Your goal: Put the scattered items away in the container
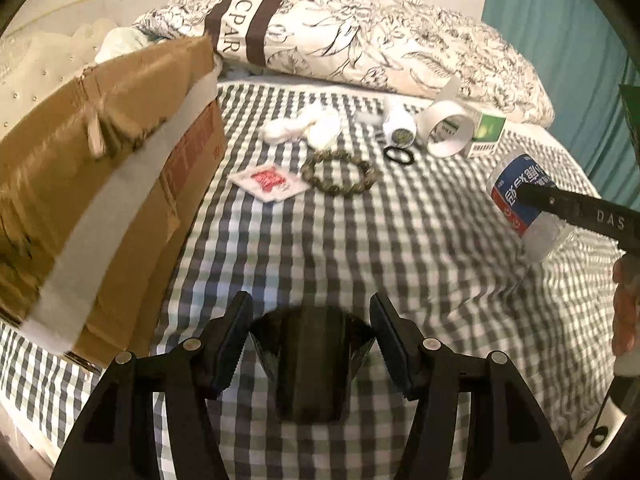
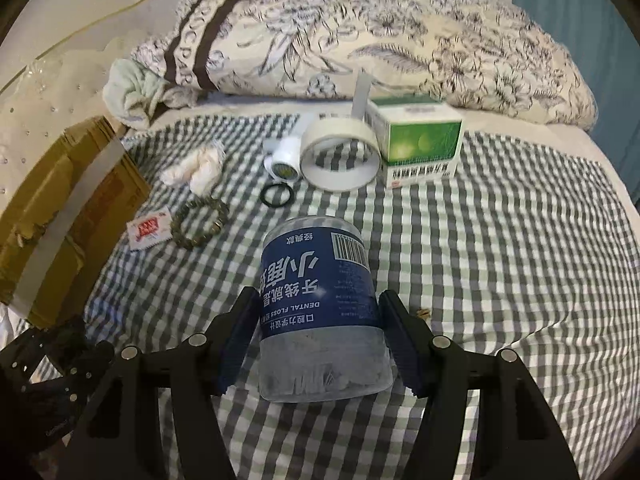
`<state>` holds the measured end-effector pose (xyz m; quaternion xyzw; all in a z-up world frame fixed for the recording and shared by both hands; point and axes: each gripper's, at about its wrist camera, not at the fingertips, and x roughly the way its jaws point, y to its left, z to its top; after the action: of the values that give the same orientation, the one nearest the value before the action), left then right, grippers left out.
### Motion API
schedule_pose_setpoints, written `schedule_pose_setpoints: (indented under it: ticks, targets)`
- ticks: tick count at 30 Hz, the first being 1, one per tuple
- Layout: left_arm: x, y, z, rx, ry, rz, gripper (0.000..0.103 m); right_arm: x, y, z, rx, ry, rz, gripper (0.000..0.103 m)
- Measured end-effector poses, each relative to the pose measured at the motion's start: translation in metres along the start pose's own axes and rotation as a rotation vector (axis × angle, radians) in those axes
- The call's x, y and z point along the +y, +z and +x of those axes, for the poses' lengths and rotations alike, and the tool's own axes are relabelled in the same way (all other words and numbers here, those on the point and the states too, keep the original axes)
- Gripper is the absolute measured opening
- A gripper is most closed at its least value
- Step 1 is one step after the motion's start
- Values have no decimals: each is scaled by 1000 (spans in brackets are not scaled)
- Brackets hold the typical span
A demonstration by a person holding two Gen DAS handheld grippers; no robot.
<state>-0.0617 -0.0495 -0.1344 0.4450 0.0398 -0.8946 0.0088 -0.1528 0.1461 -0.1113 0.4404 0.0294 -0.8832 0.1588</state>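
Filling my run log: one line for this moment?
right gripper: shut on blue-labelled clear plastic floss jar | left gripper: open | brown cardboard box: left

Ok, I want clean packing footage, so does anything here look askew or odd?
The dental floss jar sits upside down in the right gripper, its label inverted. The tape roll has a loose strip sticking up. Nothing looks spilled or broken.

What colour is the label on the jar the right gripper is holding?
Dark blue with white text on the dental floss jar, clearest in the right wrist view.
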Motion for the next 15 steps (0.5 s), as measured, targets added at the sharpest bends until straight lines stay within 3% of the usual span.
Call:
schedule_pose_setpoints:
  ticks: [1, 2, 3, 4, 10, 11, 12, 15]
  targets:
    - [-1, 3, -3, -8, 1, -1, 60, 0, 1, -5, -9, 2, 0, 62]
    - [-3, 7, -6, -18, 0, 1, 52, 1, 3, -9, -15, 4, -3, 62]
    - [-5, 12, -9, -24, -7, 12, 14, 3, 4, -14, -22, 5, -5, 62]
    - [-7, 17, -12, -16, 8, 22, 7, 4, 5, -20, -32, 6, -4, 62]
    - [-7, 32, -18, -7, -19, 21, 9, 10, 11, -46, -79, 12, -6, 62]
    - [-5, 30, -19, -5, -20, 21, 11, 10, 11, -48, -82, 13, -3, 62]
    - [-4, 28, -19, -2, -25, 24, 20, 10, 11, -49, -83, 13, -1, 62]
    - [0, 19, -20, 2, -37, 9, 92, 9, 9, -47, -75, 7, 8, 62]
